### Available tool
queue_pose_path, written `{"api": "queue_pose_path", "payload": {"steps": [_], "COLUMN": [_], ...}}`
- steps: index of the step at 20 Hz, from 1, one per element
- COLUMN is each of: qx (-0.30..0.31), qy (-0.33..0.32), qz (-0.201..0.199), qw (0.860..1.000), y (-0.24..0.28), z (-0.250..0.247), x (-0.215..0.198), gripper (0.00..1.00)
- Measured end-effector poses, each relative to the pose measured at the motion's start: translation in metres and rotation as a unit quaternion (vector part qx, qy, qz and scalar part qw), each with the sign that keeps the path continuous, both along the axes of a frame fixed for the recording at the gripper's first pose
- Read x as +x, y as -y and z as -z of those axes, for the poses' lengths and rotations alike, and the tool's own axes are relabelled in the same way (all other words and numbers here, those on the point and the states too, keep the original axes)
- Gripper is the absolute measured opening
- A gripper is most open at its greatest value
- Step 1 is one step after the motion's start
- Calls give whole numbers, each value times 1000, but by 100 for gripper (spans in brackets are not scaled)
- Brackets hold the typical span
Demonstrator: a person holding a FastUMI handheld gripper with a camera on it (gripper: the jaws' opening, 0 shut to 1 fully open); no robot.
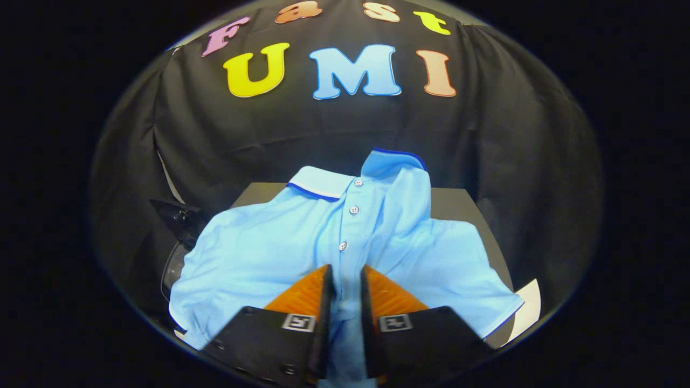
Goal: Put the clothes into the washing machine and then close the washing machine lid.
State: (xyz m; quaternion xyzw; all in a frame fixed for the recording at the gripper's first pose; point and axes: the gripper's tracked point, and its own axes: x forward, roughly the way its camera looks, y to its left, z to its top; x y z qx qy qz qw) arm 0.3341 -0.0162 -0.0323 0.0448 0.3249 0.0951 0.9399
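Gripper (346, 272) clenched on a fold of the light blue polo shirt (259, 248), pinched at the button placket so the cloth hangs gathered; shirt draped over a dark box-like surface (458, 202), presumably the washing machine.

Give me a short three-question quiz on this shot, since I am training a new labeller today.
1. True or false: the tongs are pinched on a fold of the light blue polo shirt.
2. How many buttons show on the shirt's placket? A) one B) three C) five
3. Fill in: the shirt lies spread over a dark ____, with its collar beyond the tongs.

Key: 1 true; 2 B; 3 surface. The fabric runs up between the two fingers, which stand close together on it.
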Motion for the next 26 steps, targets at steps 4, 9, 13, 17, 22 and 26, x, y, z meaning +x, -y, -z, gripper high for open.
{"api": "queue_pose_path", "payload": {"steps": [4,9,13,17,22,26], "qx": [19,38,104,148,172,196], "qy": [4,28,79,113,127,121], "qz": [15,16,9,-28,-133,-210], "qw": [1000,999,991,982,968,950], "y": [0,-2,-15,-47,-141,-236], "z": [-5,-12,-57,-108,-153,-171], "x": [1,-4,-9,-17,-42,-74], "gripper": [15,2,2,2,1,2]}}
